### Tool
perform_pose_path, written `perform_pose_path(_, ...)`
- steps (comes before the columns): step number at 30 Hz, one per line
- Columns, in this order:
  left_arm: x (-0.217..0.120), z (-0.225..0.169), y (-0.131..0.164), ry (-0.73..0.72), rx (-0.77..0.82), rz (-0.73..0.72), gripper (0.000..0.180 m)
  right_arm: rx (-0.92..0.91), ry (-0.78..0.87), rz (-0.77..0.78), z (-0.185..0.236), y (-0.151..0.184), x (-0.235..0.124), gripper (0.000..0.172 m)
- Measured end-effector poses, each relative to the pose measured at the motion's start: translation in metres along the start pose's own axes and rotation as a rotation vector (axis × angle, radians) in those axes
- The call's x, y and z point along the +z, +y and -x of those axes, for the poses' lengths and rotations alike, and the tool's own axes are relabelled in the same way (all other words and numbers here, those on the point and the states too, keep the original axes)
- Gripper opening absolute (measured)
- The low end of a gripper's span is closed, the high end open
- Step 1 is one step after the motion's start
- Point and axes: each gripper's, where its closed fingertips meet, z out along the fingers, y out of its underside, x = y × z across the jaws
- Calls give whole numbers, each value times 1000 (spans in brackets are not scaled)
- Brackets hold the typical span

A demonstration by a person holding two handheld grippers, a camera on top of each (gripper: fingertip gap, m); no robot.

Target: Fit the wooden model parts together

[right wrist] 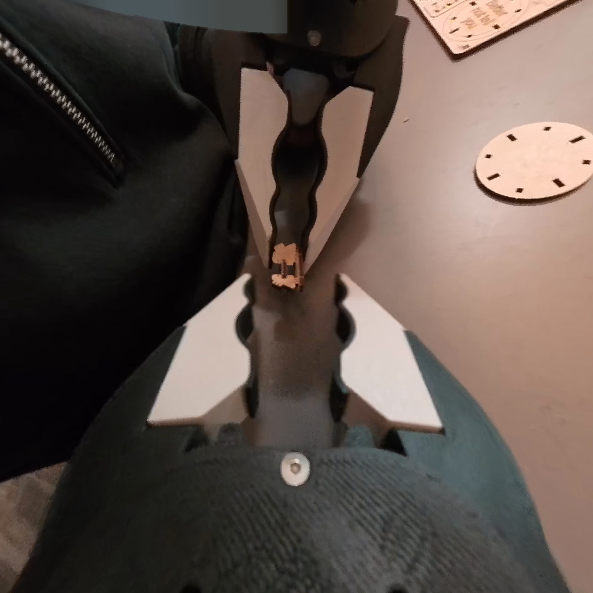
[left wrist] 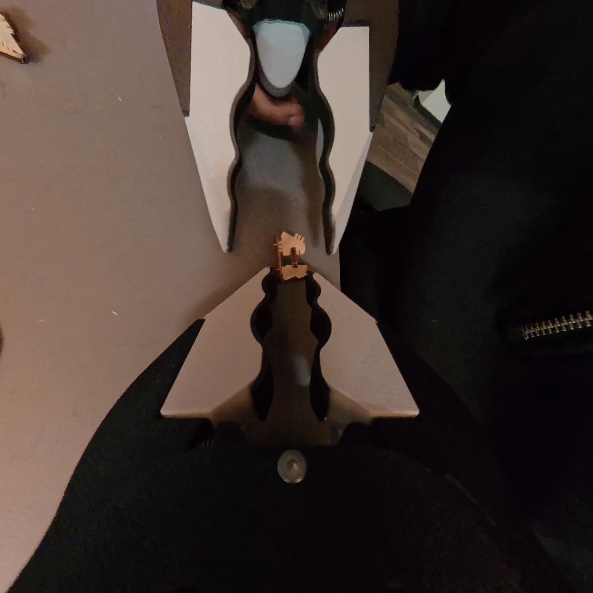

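Left wrist view: I am holding the left gripper [left wrist: 290,272] at centre frame, its fingertips clamped on a small wooden assembly [left wrist: 290,256], two leaf-shaped plates joined by thin dark posts. The lower plate is sitting between my pads; the upper plate is projecting past the tips. The right gripper [left wrist: 279,250] is pointing down from the top of the frame, its fingers [left wrist: 221,205] spread wide on either side of the assembly's far end and touching nothing. A person's dark zipped jacket [left wrist: 513,288] is filling the right side, and the grey table [left wrist: 80,192] is lying to the left.

Right wrist view: I am seeing the right gripper [right wrist: 293,280] fingers standing apart at lower centre, the assembly [right wrist: 287,268] hanging just beyond the gap between them, clear of both pads. The left gripper [right wrist: 286,264] is reaching down from the top, pinching the piece. A slotted wooden disc [right wrist: 532,167] is lying on the table at right, with a flat cut-out sheet [right wrist: 475,22] at upper right.

Judgement: the left tool alone is carrying the piece.
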Motion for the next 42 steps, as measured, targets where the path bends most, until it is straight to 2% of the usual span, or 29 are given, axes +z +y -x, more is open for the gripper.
perform_pose_path(1,-1,0,-1,2,-6,-9,18,22,-1,-13,0,-2,-2,58)
perform_pose_path(3,-3,1,-3,12,-21,-28,18,55,2,-70,2,-8,-8,60)
perform_pose_path(6,-6,2,-6,20,-37,-54,18,59,76,-150,-3,-11,-17,57)
perform_pose_path(12,-7,3,-8,7,-39,-75,18,86,228,-444,-8,-31,-52,50)
perform_pose_path(14,-7,4,-9,-9,-29,-78,18,68,290,-494,-7,-33,-60,48)
perform_pose_path(22,-9,6,-12,-51,-9,-104,18,-24,418,-437,3,-26,-52,48)
perform_pose_path(32,-20,11,-22,-78,-35,-203,18,-4,470,-461,-4,-27,-58,52)
perform_pose_path(35,-32,14,-31,-73,-57,-293,18,-6,528,-476,-14,-32,-61,52)
perform_pose_path(39,-69,26,-47,-94,-108,-507,18,-26,630,-441,-43,-46,-53,56)
perform_pose_path(42,-111,52,-51,-282,-142,-683,17,-32,655,-359,-70,-61,-33,59)
